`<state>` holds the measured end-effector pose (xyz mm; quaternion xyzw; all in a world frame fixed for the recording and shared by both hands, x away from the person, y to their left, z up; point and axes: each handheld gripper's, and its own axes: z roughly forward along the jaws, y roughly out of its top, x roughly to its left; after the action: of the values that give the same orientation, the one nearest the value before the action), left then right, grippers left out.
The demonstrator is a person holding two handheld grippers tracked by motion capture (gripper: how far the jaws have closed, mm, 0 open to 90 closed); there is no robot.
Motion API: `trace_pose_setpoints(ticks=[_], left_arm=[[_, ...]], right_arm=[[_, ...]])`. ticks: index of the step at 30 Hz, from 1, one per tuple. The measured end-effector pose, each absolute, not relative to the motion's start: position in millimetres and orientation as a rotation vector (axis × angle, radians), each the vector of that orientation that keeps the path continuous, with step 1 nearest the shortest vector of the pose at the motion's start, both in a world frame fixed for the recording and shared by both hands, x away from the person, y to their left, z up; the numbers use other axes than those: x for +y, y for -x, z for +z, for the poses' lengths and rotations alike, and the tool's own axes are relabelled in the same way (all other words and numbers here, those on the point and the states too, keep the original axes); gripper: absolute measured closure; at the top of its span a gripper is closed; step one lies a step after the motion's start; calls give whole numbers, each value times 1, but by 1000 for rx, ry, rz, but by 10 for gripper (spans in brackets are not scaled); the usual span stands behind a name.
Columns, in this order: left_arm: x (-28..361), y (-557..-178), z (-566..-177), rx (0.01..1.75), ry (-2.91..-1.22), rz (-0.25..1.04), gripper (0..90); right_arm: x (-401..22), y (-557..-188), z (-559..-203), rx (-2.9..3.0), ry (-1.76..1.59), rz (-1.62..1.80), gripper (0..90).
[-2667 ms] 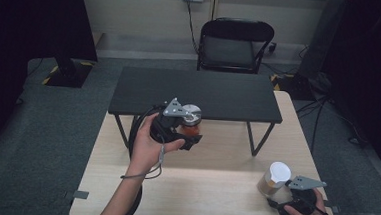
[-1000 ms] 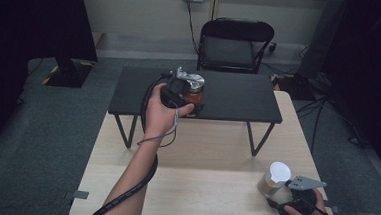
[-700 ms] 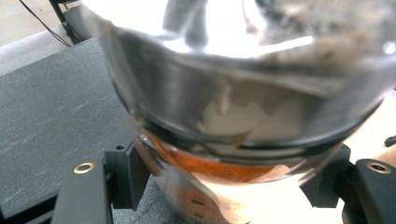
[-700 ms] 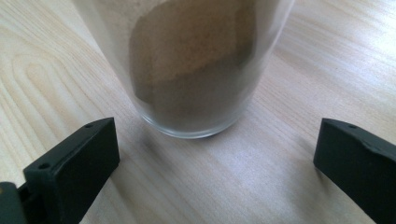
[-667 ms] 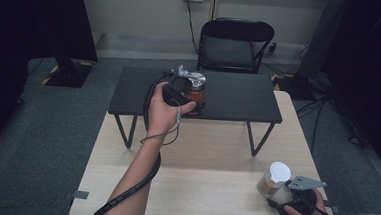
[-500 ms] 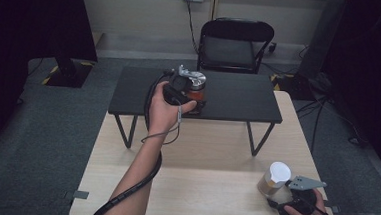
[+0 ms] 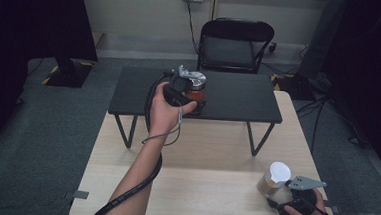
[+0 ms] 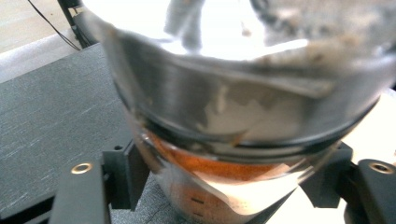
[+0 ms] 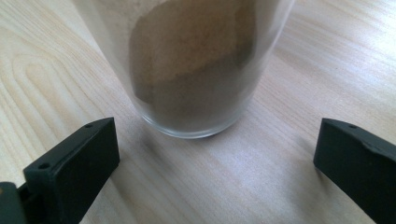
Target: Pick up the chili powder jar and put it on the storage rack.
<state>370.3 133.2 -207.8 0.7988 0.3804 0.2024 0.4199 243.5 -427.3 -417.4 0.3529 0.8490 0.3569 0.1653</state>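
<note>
Left gripper (image 7: pixel 191 98): clenched on a metal-lidded jar (image 7: pixel 196 86) of orange-red powder, held at the front edge of the black raised shelf (image 7: pixel 239 98); the jaws pressed against the glass on both sides and the printed marks near the jar's base are recorded in the left gripper view (image 8: pixel 224 154), detail lost to distance in the high view. Right gripper (image 7: pixel 279 197): jaws spread wide and released, set just short of a white-capped glass jar (image 7: pixel 274 178) of brown powder standing on the wooden table (image 7: pixel 210 154), the gap being evident in the right gripper view (image 9: pixel 201 65). Compared with 2.7 s ago, the left gripper and its jar are found farther forward, over the shelf; the right gripper is unchanged.
</note>
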Motion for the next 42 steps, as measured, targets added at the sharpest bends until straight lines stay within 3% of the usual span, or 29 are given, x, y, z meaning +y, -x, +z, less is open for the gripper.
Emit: trace_pose_setpoints(ticks=[7,17,42], left_arm=[[135,-365,-208,989,-1983,508,117],[142,-354,-213,958,-1957,502,18],[155,-323,-223,867,-1963,511,30]], right_arm=[[-427,-243,-417,2418,-1005,1017,0],[-427,-243,-417,2418,-1005,1017,0],[-427,-243,-417,2418,-1005,1016,0]])
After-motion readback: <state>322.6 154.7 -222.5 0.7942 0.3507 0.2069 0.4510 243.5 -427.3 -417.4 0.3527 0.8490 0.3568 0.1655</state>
